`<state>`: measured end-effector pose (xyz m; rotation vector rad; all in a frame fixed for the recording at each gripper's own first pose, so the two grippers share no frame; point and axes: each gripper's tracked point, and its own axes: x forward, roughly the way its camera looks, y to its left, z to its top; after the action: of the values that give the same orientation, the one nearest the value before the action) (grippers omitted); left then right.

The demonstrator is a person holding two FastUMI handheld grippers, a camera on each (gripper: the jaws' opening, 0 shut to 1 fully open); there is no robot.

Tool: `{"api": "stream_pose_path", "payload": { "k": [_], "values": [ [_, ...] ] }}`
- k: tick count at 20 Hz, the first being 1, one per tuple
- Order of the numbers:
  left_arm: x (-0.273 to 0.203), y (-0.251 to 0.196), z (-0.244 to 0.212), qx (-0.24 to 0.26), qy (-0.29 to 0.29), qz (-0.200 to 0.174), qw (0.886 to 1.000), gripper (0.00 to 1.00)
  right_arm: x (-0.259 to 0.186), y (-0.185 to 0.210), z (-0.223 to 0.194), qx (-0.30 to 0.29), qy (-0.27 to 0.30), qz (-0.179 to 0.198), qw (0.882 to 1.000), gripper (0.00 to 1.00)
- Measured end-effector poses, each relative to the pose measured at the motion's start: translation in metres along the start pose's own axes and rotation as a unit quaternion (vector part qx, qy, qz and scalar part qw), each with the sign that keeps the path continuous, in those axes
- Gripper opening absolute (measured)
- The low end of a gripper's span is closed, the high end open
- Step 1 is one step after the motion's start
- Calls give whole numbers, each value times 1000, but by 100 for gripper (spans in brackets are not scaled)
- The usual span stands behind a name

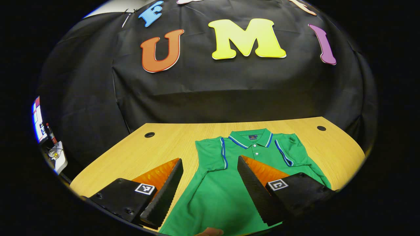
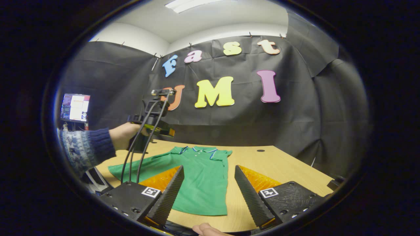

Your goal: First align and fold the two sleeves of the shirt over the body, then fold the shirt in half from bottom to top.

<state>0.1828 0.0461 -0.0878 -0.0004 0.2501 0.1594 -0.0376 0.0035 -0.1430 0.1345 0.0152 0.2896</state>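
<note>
Cloth of this kind, a green polo shirt (image 1: 226, 183), is light, soft and without any stiffness, so I judge it will sag and wrinkle as soon as one edge is lifted. It is not fragile, but it can slide a little on the smooth wooden table (image 1: 137, 150). The shirt lies flat on the table, front side up, with the collar at the far side and the hem at the near side.

The left gripper (image 1: 210, 180) hangs above the shirt with its fingers wide apart and nothing between them. The right gripper (image 2: 208, 186) is also wide open and empty, above the near right part of the shirt.

For the first step, a good place to take hold seems to be the cuff or outer edge of a sleeve, pinching only a small part of fabric. For the last fold, the two hem corners look best.

The left gripper view shows the collar, the buttons and the blue-and-white stripes on the shoulders clearly, and the left sleeve (image 1: 211, 155) lying close to the body. The right gripper view adds the near hem, the hand (image 2: 123, 134) with a dark knitted sleeve that holds the left gripper over the shirt's left side, and a monitor (image 2: 75, 108) at far left.
</note>
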Motion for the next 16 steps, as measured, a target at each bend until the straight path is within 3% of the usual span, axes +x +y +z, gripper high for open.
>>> {"api": "stream_pose_path", "payload": {
  "k": [9, 13, 16],
  "values": [
    [-121, 40, -86, -5, -39, -7, 999, 100, -24, -24, -59, 1, 69, -67, 995, 95],
    [-142, 57, -126, 1, -26, -12, 1000, 100, -16, -33, -82, 43, 120, -95, 987, 95],
    [-148, 60, -156, -22, 1, -26, 999, 100, -3, -21, -99, 33, 157, -96, 982, 94]
  ]
}}
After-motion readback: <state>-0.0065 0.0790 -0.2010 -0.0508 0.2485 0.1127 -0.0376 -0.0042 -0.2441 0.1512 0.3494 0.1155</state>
